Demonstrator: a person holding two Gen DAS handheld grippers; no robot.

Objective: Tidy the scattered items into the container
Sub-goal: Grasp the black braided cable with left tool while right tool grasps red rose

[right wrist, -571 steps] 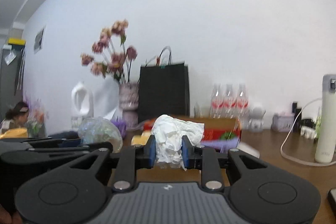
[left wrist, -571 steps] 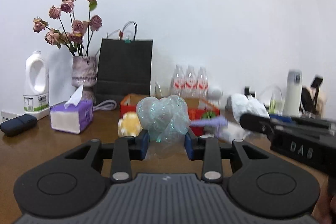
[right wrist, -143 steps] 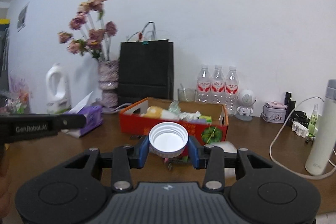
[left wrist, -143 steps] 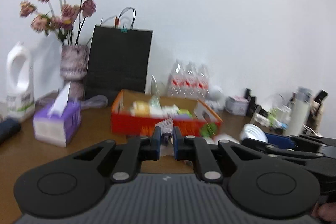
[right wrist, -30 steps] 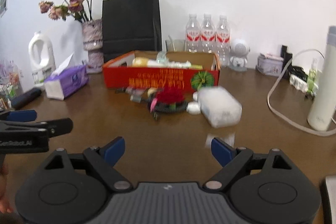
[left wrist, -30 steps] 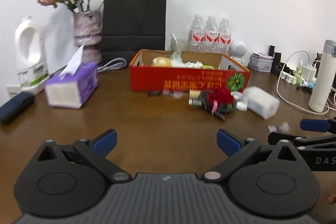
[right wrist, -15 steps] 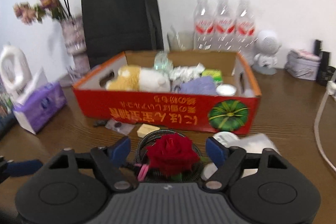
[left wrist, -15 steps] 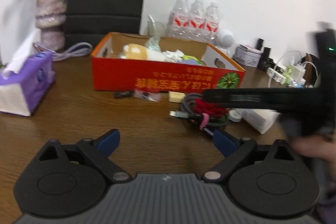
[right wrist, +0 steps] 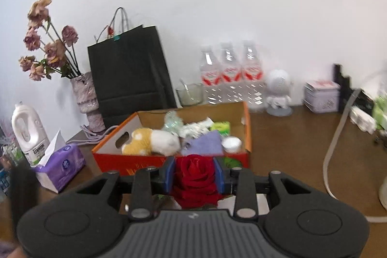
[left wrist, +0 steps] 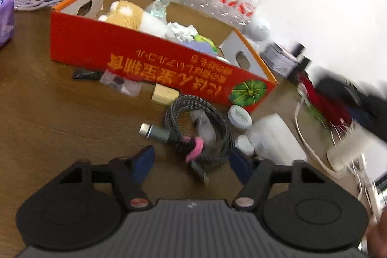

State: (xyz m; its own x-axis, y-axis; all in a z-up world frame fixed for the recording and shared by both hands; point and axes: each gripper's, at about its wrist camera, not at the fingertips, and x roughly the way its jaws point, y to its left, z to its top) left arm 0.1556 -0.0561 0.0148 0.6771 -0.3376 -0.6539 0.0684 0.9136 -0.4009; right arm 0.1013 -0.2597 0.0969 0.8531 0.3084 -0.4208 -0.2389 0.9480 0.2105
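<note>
Right wrist: right gripper [right wrist: 194, 172] clamps soft red fabric rose [right wrist: 194, 169]; petals may slip before red cardboard box [right wrist: 246, 117]. Left gripper [left wrist: 192, 161] jaws apart over coiled grey braided cable [left wrist: 212, 120].

black paper bag [right wrist: 131, 69] | three water bottles [right wrist: 231, 71] | flower vase [right wrist: 88, 100]

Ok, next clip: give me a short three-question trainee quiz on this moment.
1. True or false: the right gripper is shut on the red rose.
2. The coiled cable lies: A) inside the red box B) on the table in front of it C) in the left gripper.
3. Fill in: the left gripper's fingers are ____.

Key: 1 true; 2 B; 3 open.
</note>
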